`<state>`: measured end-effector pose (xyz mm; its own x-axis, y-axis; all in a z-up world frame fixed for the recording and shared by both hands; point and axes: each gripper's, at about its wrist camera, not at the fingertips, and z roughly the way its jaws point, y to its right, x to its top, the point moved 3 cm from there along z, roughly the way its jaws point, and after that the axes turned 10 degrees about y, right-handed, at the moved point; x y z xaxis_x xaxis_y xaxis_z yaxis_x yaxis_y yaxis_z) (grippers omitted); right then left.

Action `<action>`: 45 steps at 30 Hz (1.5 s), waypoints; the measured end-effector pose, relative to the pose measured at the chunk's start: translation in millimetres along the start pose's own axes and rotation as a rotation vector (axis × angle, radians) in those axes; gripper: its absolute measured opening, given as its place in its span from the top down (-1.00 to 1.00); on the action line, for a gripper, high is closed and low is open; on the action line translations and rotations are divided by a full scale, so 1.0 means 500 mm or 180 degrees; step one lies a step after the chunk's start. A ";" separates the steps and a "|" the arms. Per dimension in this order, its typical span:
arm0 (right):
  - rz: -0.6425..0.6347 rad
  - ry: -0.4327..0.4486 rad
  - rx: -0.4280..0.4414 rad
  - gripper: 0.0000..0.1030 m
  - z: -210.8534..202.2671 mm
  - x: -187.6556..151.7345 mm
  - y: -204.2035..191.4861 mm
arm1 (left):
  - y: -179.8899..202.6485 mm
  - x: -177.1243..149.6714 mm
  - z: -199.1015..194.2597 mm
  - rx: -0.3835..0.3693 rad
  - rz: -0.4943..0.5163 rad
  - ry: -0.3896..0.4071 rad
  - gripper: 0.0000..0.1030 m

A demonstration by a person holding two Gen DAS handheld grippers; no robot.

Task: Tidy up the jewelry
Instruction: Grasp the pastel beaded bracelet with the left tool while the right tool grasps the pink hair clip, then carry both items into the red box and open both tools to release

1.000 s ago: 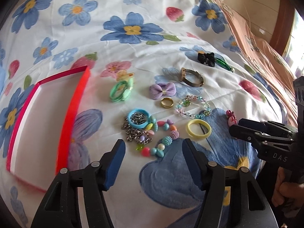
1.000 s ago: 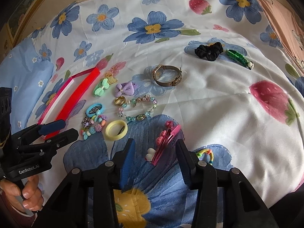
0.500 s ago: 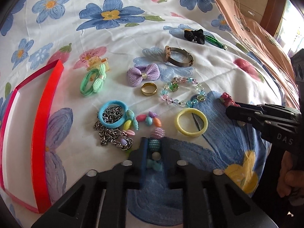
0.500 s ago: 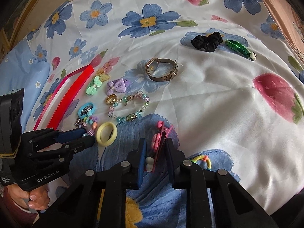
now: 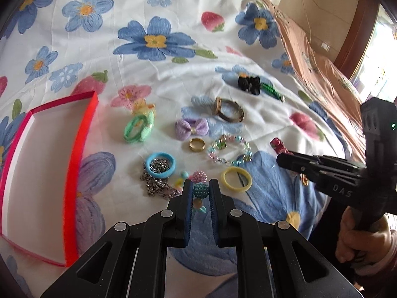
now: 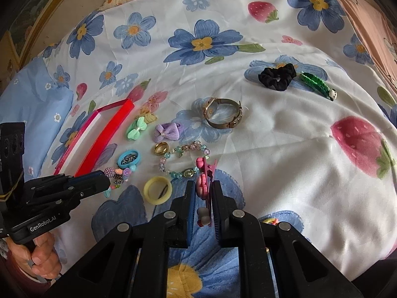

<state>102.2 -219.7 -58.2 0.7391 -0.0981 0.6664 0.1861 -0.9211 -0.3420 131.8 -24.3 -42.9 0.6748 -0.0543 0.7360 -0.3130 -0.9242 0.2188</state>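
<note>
A chunky beaded bracelet (image 5: pixel 199 188) of pastel beads, with a studded teal ball and a studded pink ball foremost, is clenched between the left tongs (image 5: pixel 200 193) near the middle of the bed. A pink hair clip (image 6: pixel 204 182) with rounded pink and white knobs along one side is gripped edge-on between the right tongs (image 6: pixel 204 200). Just left of the bracelet a steel chain (image 5: pixel 158 186) is seen lying partly under a blue ring (image 5: pixel 160 165); to its right lies a yellow ring (image 5: pixel 236 179). Farther off are found a gold ring (image 5: pixel 197 144), a clear-bead bracelet (image 5: pixel 229 149), a lilac bow (image 5: pixel 191 128), a green bow (image 5: pixel 139 128) and a watch (image 5: pixel 228 110). A red-edged box lid (image 5: pixel 74 164) is set at the left on the flowered bedsheet (image 5: pixel 173 79).
</note>
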 end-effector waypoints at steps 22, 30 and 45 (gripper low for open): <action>-0.0492 -0.0081 0.0794 0.76 0.073 0.051 -0.263 | -0.184 0.010 -0.229 0.0560 -0.0631 0.0540 0.77; -0.0710 -0.0223 0.1161 0.75 0.137 0.051 -0.395 | -0.278 0.001 -0.238 0.0839 -0.0891 0.0535 0.77; -0.1056 -0.0780 0.1403 0.75 0.305 0.000 -0.546 | -0.437 -0.046 -0.148 0.1208 -0.1239 0.0207 0.77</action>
<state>150.2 89.3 -65.9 0.7136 0.3056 0.6304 0.6443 -0.6395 -0.4194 135.3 206.9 -60.1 0.6463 0.3312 0.6875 0.2227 -0.9435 0.2452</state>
